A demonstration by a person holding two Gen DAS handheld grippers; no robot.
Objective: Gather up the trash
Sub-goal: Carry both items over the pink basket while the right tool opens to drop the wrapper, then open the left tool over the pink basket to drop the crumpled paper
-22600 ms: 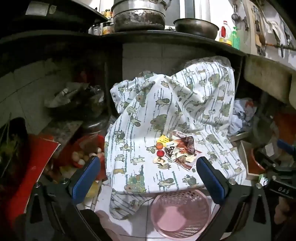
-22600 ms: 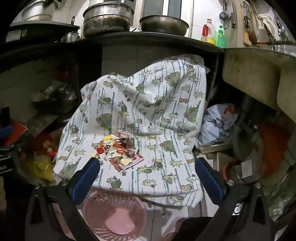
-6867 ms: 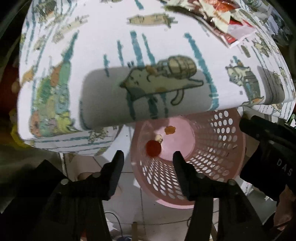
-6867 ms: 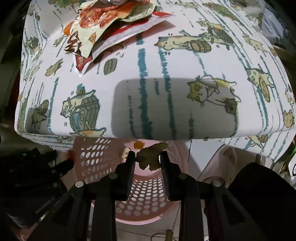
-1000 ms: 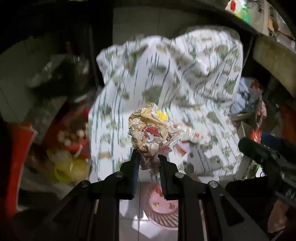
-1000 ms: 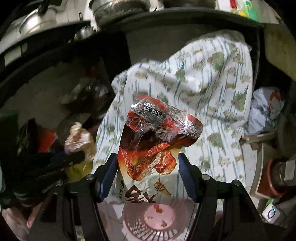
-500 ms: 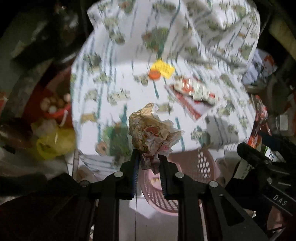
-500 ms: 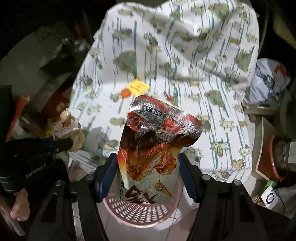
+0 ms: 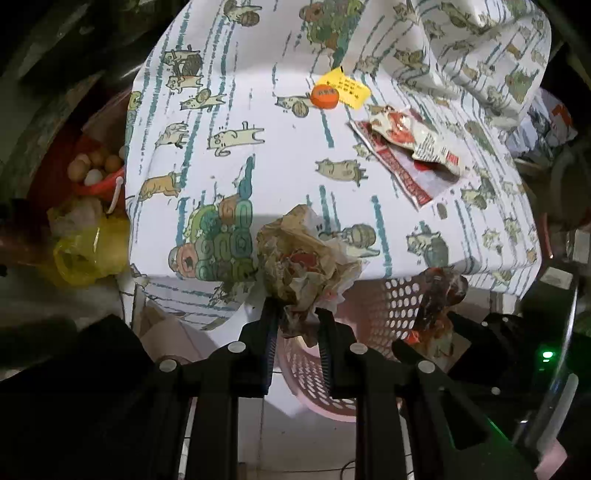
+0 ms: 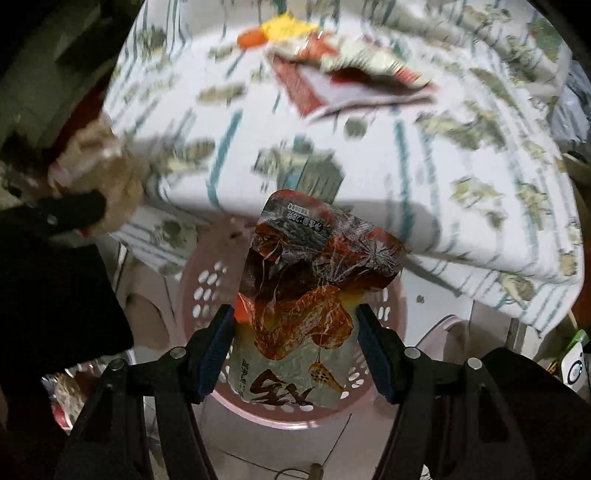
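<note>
From the left wrist, a cloth (image 9: 258,122) printed with cartoon cats is covering the counter and hanging over its front edge. The pink basket (image 9: 373,317) is standing on the tiled floor just below that edge, partly hidden under the cloth. Beyond the basket, on the cloth, an orange bottle cap (image 9: 324,96) is lying against a yellow paper slip (image 9: 349,90), and to the right of them a red and white snack wrapper (image 9: 410,147) is lying flat. The left hand-held gripper (image 9: 297,326) is pinching a crumpled paper ball (image 9: 303,262), its jaws closed to a narrow gap on the ball's lower end, and is holding it above the basket's left rim. To the right of the ball, the right hand-held gripper (image 9: 436,332) is showing over the basket with a dark red bag (image 9: 439,299) in it.

From the right wrist, the same cloth (image 10: 424,147) is filling the upper half, blurred. The basket (image 10: 207,291) is sitting directly below the camera. The right hand-held gripper (image 10: 295,350) is holding the dark red bag (image 10: 314,288) by its side edges, jaws spread wide with the bag upright between the blue pads, over the basket's opening. Left of the basket, the left hand-held gripper (image 10: 74,214) is carrying the paper ball (image 10: 99,173). Beyond the basket, the cap (image 10: 251,38), the slip (image 10: 288,26) and the wrapper (image 10: 351,70) are lying on the cloth.
</note>
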